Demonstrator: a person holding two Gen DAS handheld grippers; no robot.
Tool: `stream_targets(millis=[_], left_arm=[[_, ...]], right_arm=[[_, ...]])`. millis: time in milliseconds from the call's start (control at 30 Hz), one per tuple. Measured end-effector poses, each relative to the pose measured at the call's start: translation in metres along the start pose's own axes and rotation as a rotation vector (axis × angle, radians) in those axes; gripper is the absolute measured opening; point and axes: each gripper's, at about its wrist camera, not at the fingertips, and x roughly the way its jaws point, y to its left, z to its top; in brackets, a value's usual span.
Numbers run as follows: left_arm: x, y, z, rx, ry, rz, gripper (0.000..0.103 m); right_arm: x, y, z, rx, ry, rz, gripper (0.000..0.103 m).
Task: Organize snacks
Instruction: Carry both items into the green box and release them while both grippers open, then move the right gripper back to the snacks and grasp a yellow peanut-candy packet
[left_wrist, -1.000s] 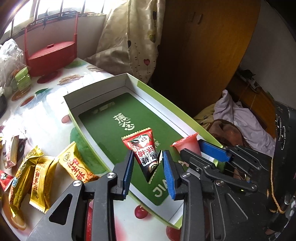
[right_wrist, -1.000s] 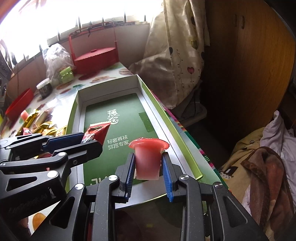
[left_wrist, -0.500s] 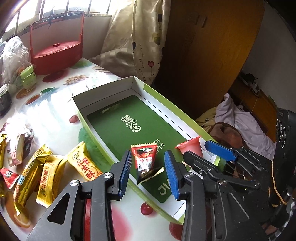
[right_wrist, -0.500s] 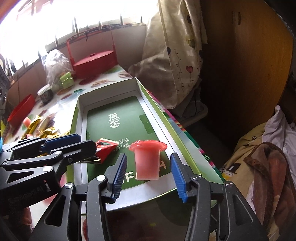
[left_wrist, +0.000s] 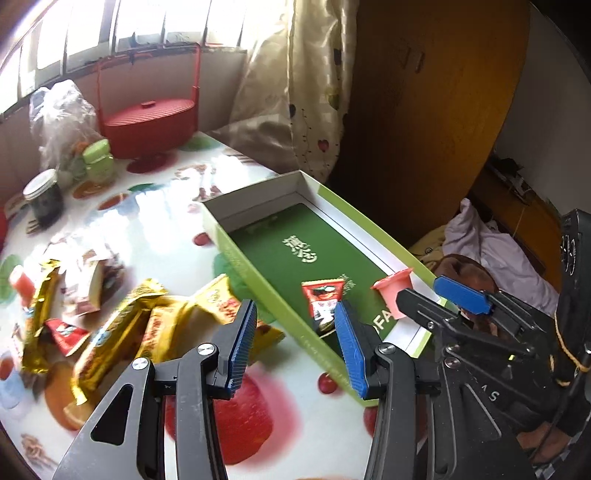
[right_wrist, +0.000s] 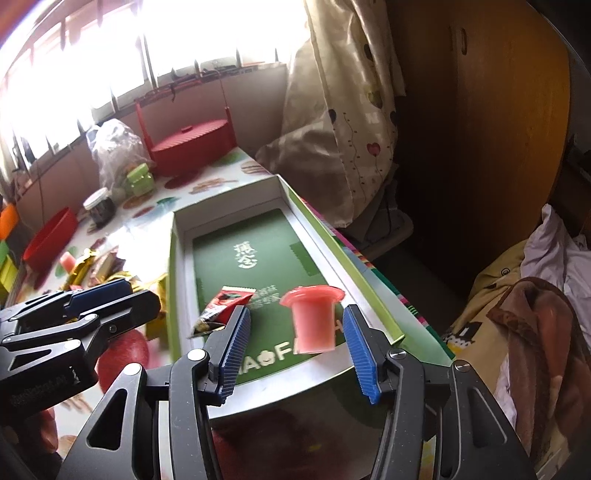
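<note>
Fruit-print table (left_wrist: 155, 221); green box (right_wrist: 171, 288) holds red packet (left_wrist: 323, 299), pink jelly cup (right_wrist: 314, 321); left gripper (left_wrist: 295, 343), right gripper (right_wrist: 295, 347) jaws just opening, empty

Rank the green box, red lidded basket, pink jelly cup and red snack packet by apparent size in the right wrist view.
1. green box
2. red lidded basket, though it stands farther off
3. pink jelly cup and red snack packet: alike; packet partly hidden
</note>
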Motion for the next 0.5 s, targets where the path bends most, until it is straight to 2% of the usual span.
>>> stream_targets(millis=[500], left_arm=[[-0.057, 0.037, -0.018, -0.003, -0.112, 0.134, 0.045]], right_arm=[[-0.025, 0.055, -0.002, -0.041, -0.049, 0.078, 0.053]])
